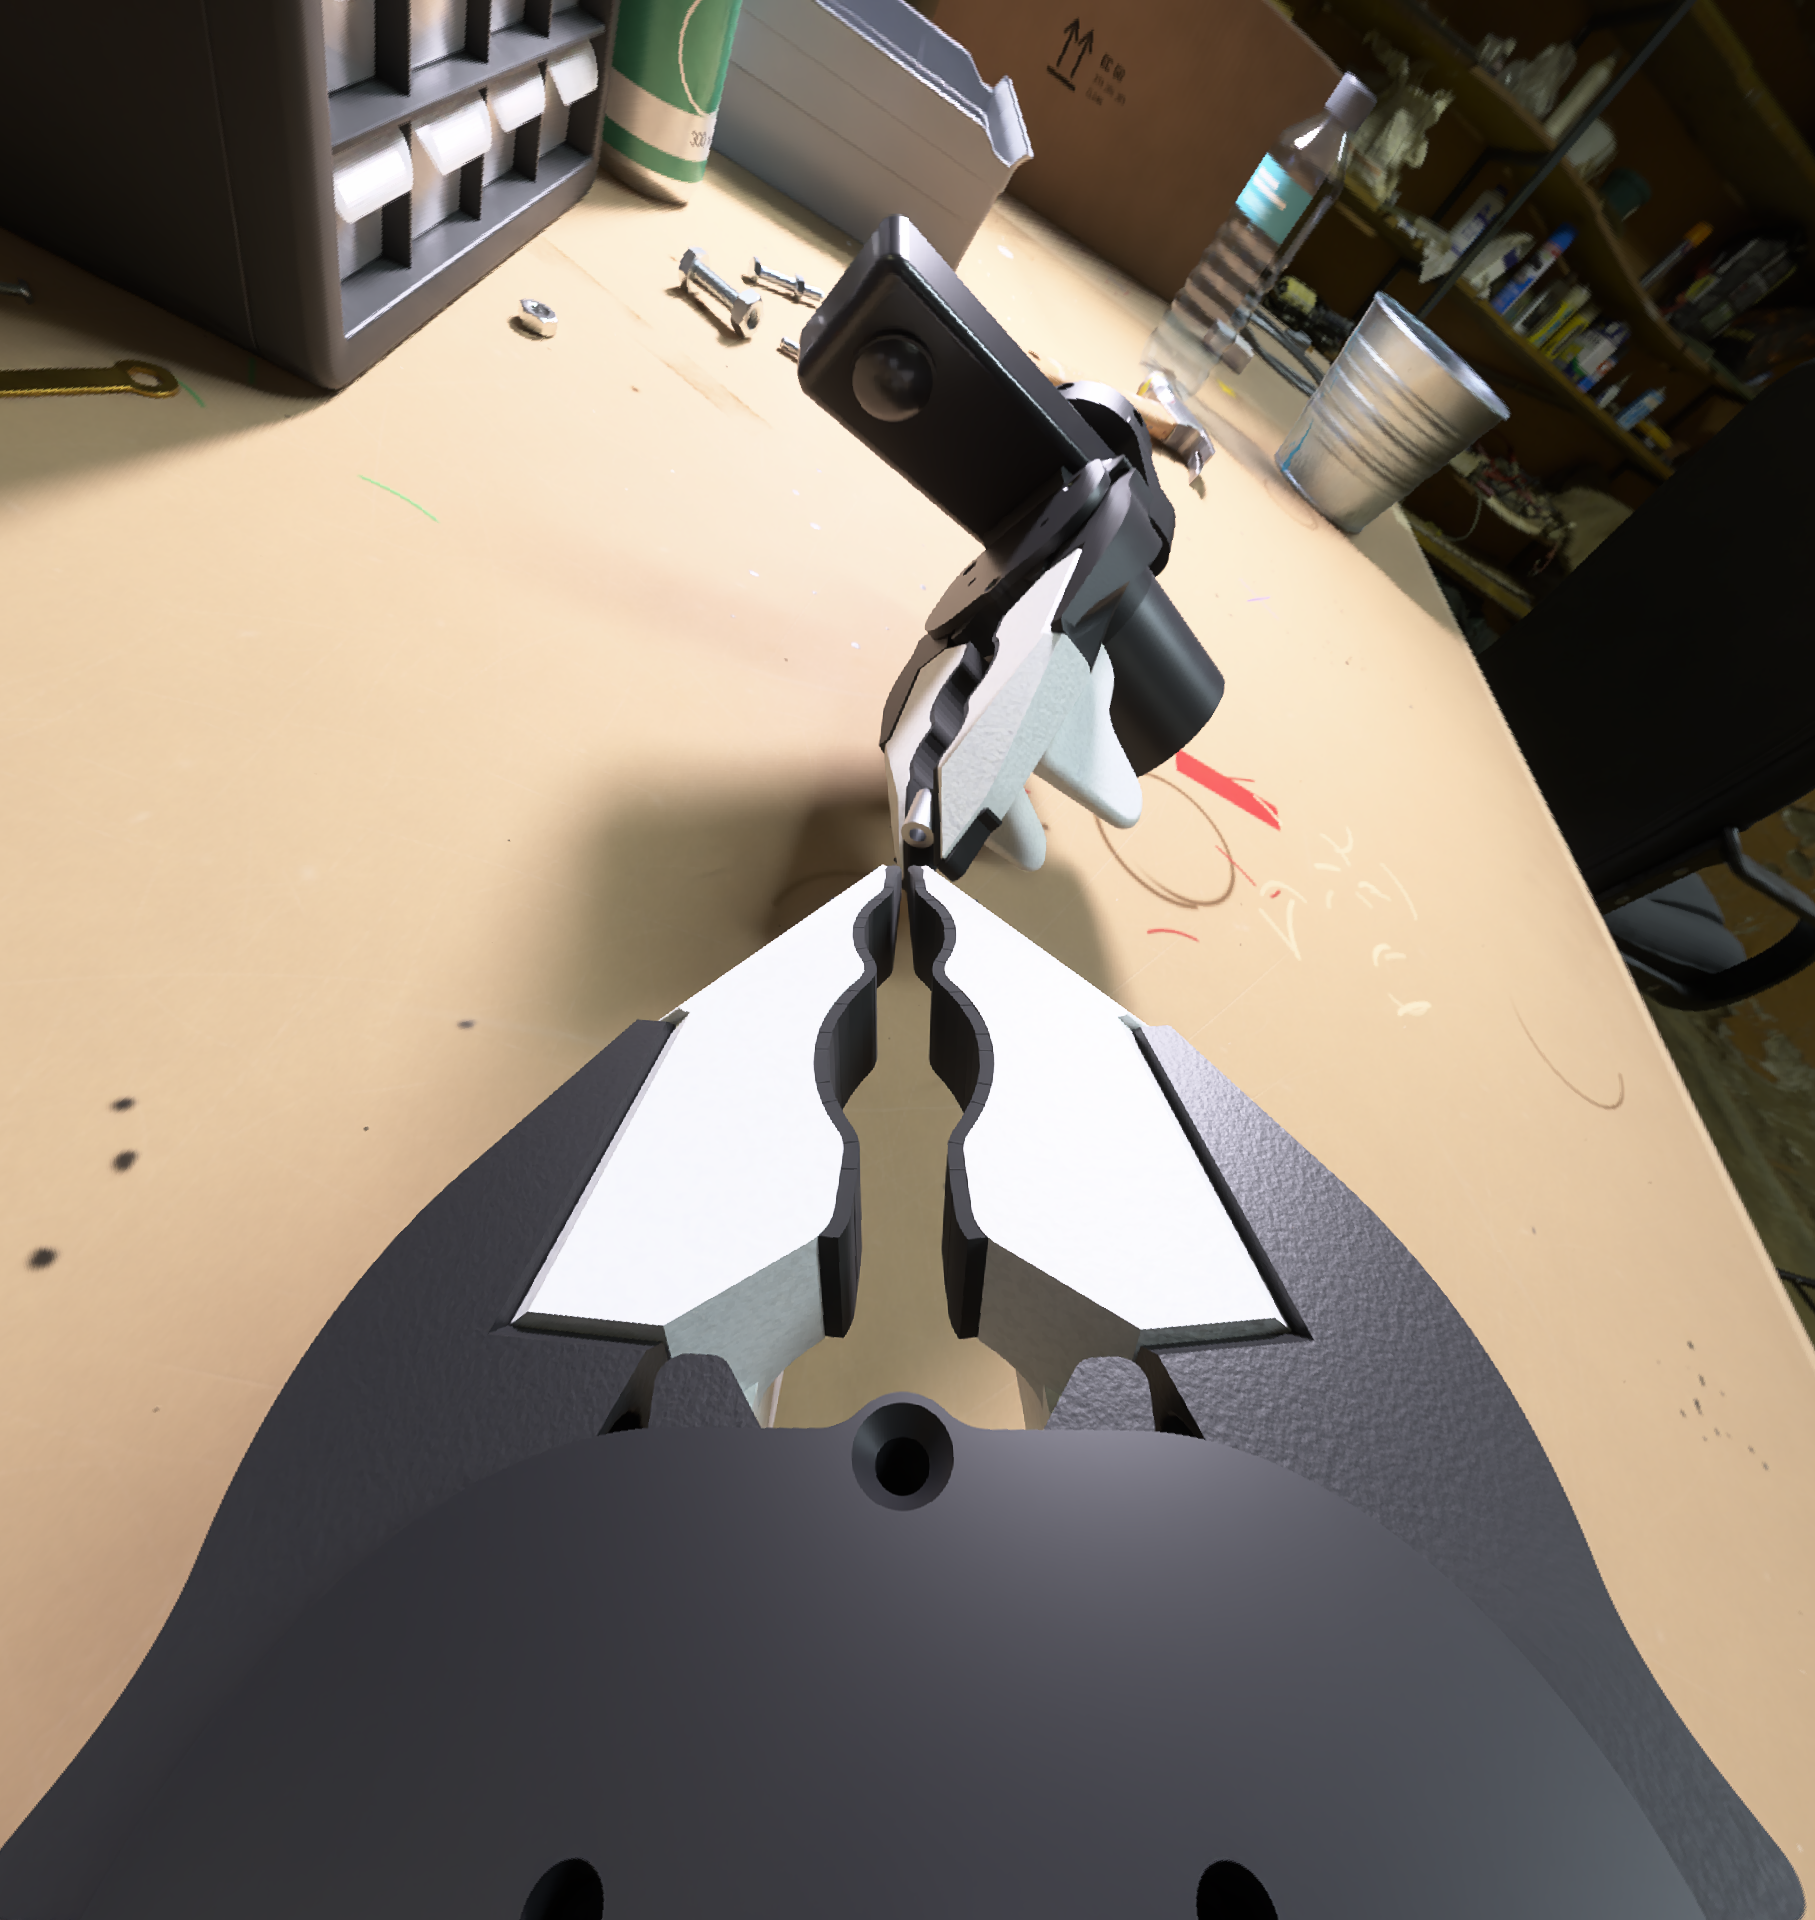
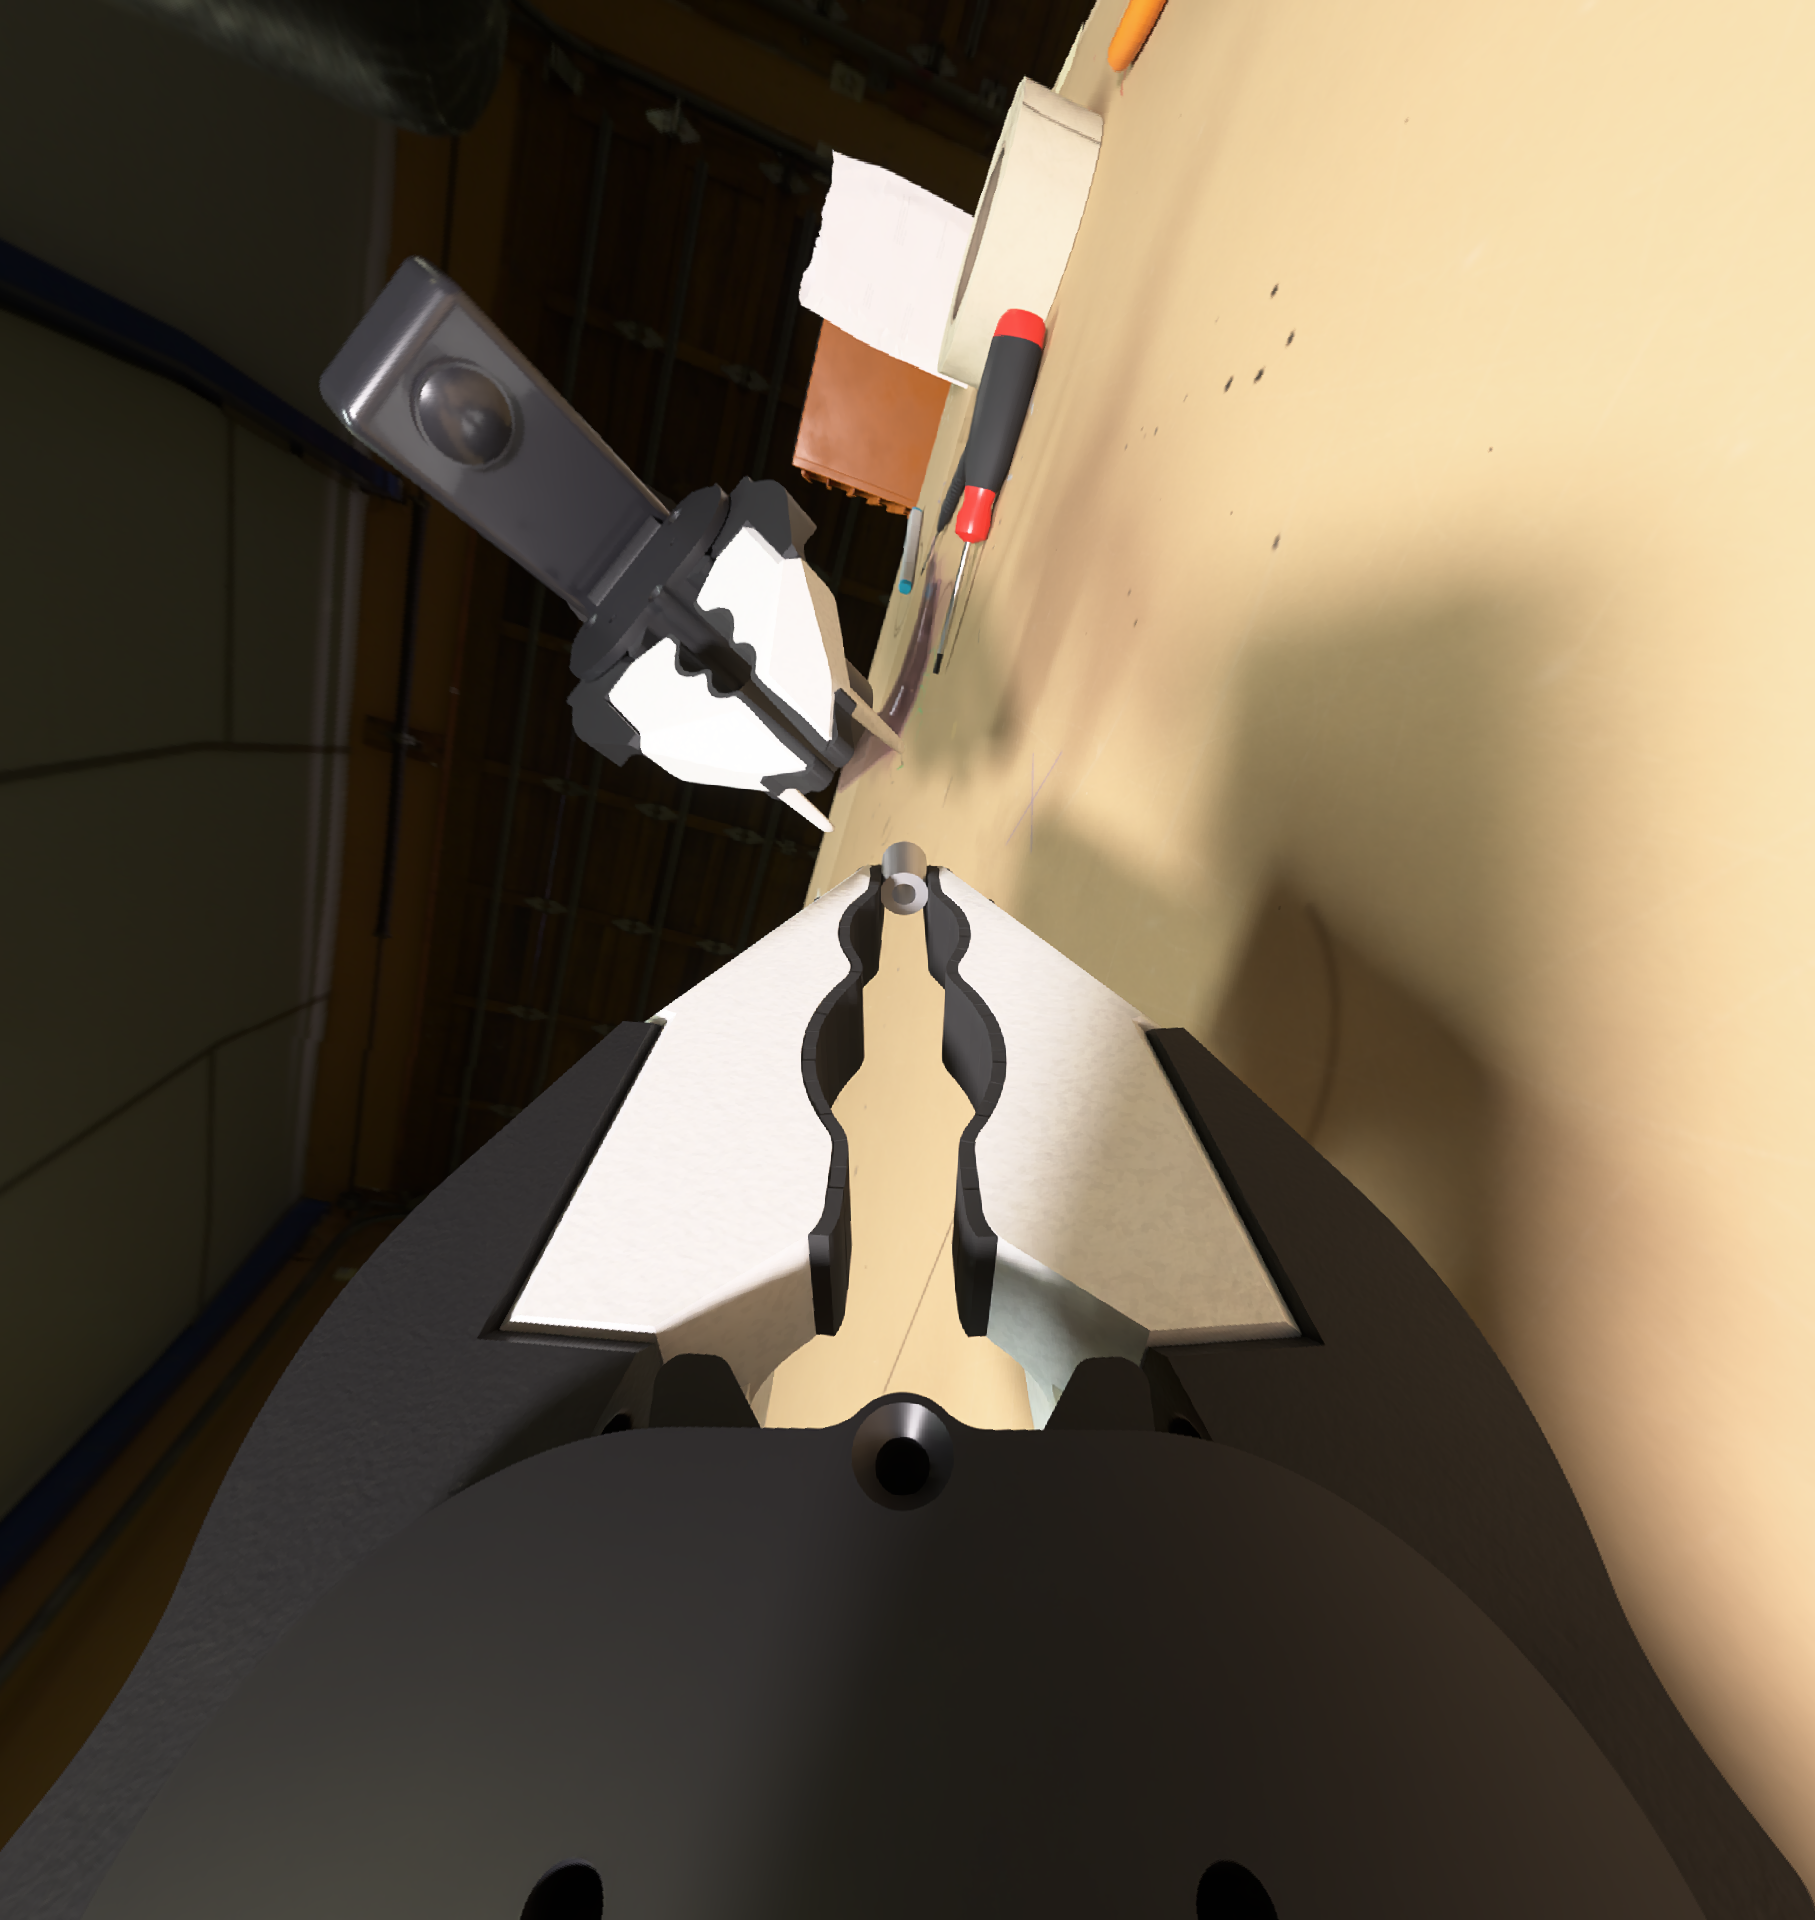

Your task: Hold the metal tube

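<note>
Metal tube (image 2: 903, 891) end-on in right gripper (image 2: 904, 878), left gripper (image 1: 903, 873) closed, empty

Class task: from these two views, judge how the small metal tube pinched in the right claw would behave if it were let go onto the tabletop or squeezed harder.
The metal tube is round and hollow, so it would probably roll on the flat tabletop. Its smooth, shiny surface and the right claw gripping only at the tips suggest it may slip. It looks rigid, so unlikely to bend.

Counted two grippers: left gripper (image 1: 904, 878), right gripper (image 2: 904, 883); one metal tube (image 2: 903, 891); one screwdriver (image 2: 996, 426); one metal cup (image 1: 1386, 416) at 2 o'clock; one bottle (image 1: 1272, 208).
</note>
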Robot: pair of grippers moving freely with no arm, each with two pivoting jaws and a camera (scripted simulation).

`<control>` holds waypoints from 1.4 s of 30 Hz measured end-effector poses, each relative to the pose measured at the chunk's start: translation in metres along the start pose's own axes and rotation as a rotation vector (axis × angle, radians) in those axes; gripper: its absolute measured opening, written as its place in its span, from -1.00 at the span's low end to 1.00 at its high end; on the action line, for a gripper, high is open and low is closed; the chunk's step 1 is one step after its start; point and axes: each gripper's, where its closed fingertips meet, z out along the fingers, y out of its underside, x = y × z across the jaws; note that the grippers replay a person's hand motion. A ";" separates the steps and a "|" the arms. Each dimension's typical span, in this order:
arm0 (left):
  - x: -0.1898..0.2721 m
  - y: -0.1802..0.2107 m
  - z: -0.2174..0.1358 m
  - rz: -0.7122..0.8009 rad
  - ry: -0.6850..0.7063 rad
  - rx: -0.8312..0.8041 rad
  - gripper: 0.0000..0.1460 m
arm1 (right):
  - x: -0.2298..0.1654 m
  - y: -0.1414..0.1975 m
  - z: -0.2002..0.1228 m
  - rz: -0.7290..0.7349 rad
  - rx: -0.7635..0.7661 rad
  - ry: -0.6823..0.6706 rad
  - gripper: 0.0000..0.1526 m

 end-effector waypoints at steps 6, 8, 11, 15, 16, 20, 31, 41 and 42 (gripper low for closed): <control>-0.001 -0.001 -0.001 0.020 -0.011 0.010 -0.99 | 0.005 -0.001 0.000 0.044 -0.005 -0.005 -0.91; -0.002 0.000 0.000 0.032 -0.026 0.003 -0.99 | 0.004 0.000 0.001 0.051 -0.004 -0.011 -0.91; -0.003 0.002 0.002 0.053 -0.044 -0.009 -0.99 | 0.006 0.001 0.002 0.072 -0.001 -0.016 -0.91; -0.008 -0.001 -0.007 0.067 -0.065 0.016 -0.99 | 0.012 0.006 0.006 0.057 -0.014 0.016 -0.91; -0.009 -0.003 -0.011 0.070 -0.069 0.029 -0.99 | 0.013 0.008 0.008 0.036 -0.021 0.034 -0.91; -0.008 -0.011 -0.020 0.088 -0.047 0.092 -0.99 | 0.018 0.013 0.011 -0.019 -0.049 0.086 -0.91; 0.000 -0.033 -0.020 0.113 -0.113 0.226 -0.99 | 0.031 0.002 0.005 -0.103 -0.030 0.172 -0.91; 0.015 -0.045 -0.024 0.099 -0.119 0.315 -0.99 | 0.034 0.006 0.010 -0.228 -0.082 0.201 -0.91; 0.020 -0.046 -0.023 0.108 -0.112 0.327 -0.99 | 0.034 0.007 0.010 -0.230 -0.086 0.198 -0.91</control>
